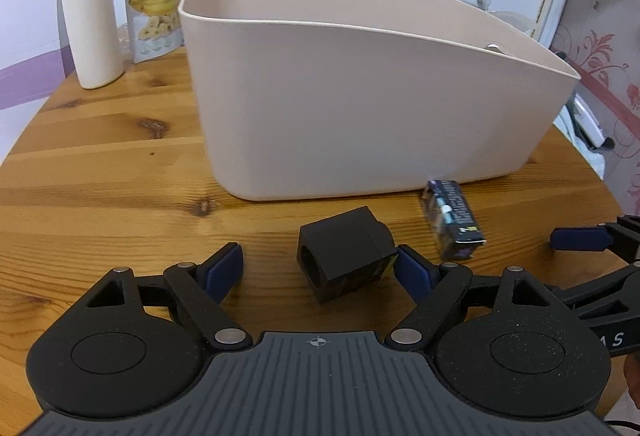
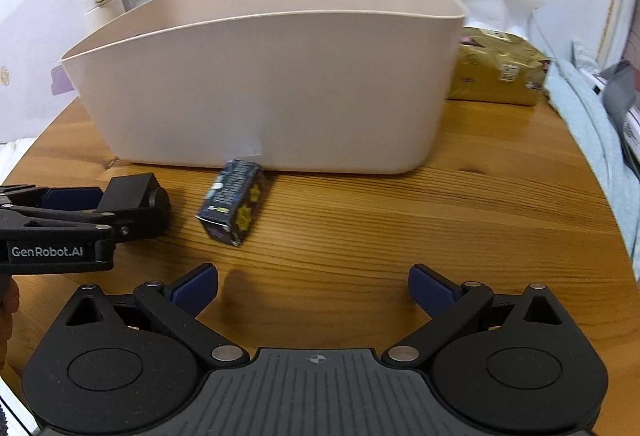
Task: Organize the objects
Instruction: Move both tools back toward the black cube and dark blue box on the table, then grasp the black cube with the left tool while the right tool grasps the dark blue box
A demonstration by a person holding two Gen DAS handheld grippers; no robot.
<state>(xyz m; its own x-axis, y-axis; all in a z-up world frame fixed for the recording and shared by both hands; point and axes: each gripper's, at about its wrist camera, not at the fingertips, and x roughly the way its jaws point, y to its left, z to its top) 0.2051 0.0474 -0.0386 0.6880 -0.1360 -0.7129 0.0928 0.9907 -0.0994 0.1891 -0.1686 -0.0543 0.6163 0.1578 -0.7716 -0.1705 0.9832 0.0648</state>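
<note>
A black cube-shaped block (image 1: pixel 344 254) lies on the wooden table just in front of the beige bin (image 1: pixel 360 107). My left gripper (image 1: pixel 320 268) is open, its right pad at the block's right side and its left pad well clear. A small dark blue box (image 1: pixel 454 222) lies to the right, by the bin's base. In the right wrist view the blue box (image 2: pixel 234 207) lies ahead and left of my open, empty right gripper (image 2: pixel 314 290). The left gripper (image 2: pixel 72 197) and the black block (image 2: pixel 138 201) show at the left there. The bin (image 2: pixel 280 87) stands behind.
A white flask (image 1: pixel 90 15) and a banana chips pouch (image 1: pixel 156 3) stand at the table's back left. A gold package (image 2: pixel 500 75) lies right of the bin. The round table's edge (image 2: pixel 624 236) curves close on the right, with bedding beyond.
</note>
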